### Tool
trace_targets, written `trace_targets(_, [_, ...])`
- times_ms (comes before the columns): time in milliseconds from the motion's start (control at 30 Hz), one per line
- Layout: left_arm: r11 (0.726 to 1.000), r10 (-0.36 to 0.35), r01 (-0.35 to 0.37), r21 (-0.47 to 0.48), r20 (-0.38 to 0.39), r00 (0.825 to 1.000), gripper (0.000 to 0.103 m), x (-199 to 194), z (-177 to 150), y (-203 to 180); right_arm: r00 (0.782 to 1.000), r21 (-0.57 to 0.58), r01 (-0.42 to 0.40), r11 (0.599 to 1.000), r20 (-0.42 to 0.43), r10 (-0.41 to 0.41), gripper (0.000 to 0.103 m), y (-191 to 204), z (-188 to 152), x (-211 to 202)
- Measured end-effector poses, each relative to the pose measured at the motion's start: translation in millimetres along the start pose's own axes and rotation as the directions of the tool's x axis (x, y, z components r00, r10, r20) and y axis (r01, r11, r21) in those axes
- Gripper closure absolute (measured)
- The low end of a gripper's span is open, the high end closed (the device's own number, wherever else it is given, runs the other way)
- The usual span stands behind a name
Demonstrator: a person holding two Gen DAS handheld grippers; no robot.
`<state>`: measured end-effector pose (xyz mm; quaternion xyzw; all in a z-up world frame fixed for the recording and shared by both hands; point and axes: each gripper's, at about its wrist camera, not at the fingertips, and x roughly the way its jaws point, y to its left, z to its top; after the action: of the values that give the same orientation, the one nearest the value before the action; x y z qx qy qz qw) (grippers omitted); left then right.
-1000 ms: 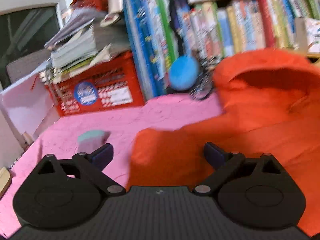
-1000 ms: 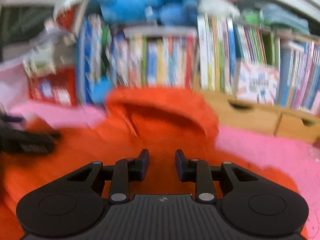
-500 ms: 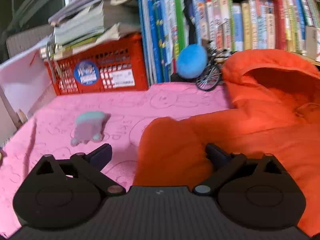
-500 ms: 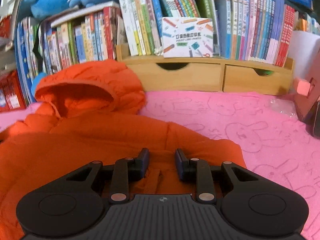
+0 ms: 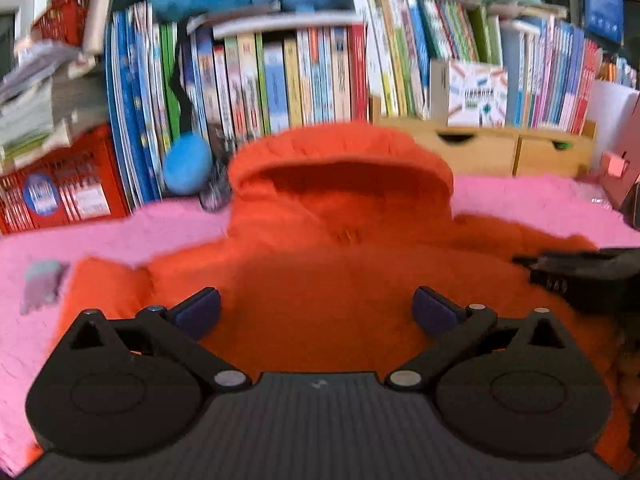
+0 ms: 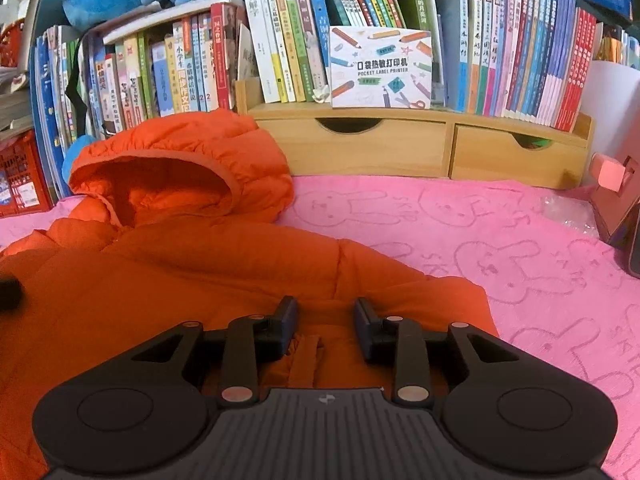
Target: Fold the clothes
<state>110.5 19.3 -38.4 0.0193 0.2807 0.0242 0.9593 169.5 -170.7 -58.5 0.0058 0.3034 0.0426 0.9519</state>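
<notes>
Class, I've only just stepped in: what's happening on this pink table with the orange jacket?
A person holding a hand-held gripper in each hand is starting to fold an orange hooded jacket spread on the pink cloth. The right hand-held gripper sits over the jacket's right sleeve, jaws slightly apart and just opening, with fabric between them but not pinched. The left hand-held gripper hovers wide open over the jacket. No fold is visible yet.

1. The left wrist view is smeared by motion; book spines (image 5: 280, 76) are unreadable.
2. The orange jacket (image 6: 168, 264) runs off the left and bottom edges, its lower part hidden behind the right gripper (image 6: 325, 326).
3. A small grey thing (image 5: 42, 284) near the pink cloth's left edge is too blurred to identify.
</notes>
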Motion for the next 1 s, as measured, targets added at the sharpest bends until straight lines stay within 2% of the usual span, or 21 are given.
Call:
trace_targets(133, [1.0,0.011,-0.012,-0.005,-0.042,0.999,0.0,16,-9,0,1.0,-0.001,-0.005,1.0,0.001,0.005,0.066,1,0,-1])
trace_targets(267, [0.999,0.04,-0.039,0.031,-0.035,0.999,0.0,17,-14,-6,1.0,-0.009,-0.003,1.0,0.003,0.003,0.064,2,0,-1])
trace_targets(533, [0.999,0.038,-0.037,0.025,-0.042,0.998,0.0,18,-15,-4,1.0,-0.028,0.008,1.0,0.004,-0.008,0.061,5,-1,-1])
trace_targets(633, [0.999,0.036,-0.035,0.024,-0.048,0.998,0.0,19,-15,-4,0.999,-0.023,0.012,1.0,0.03,-0.011,0.059,5,-1,-6])
trace_targets(700, [0.999,0.036,-0.035,0.021,-0.05,0.998,0.0,19,-15,-4,0.995,0.004,-0.016,1.0,0.101,0.015,0.058,2,-3,-22])
trace_targets(800, [0.999,0.038,-0.037,0.023,-0.051,0.998,0.0,20,-15,-4,0.978,-0.018,-0.148,0.989,0.145,0.149,0.047,5,-6,-50])
trace_targets(833, [0.999,0.039,-0.038,0.023,-0.051,0.998,0.0,20,-14,-5,0.971,-0.039,-0.183,0.982,0.148,0.186,0.047,8,-8,-58])
trace_targets(933, [0.999,0.037,-0.036,0.024,-0.051,0.998,0.0,19,-15,-4,0.967,-0.153,-0.204,0.967,0.122,0.223,0.043,26,-18,-68])
trace_targets(1000, [0.999,0.037,-0.036,0.024,-0.051,0.998,0.0,19,-15,-4,0.973,-0.198,-0.185,0.963,0.104,0.208,0.043,32,-25,-67])
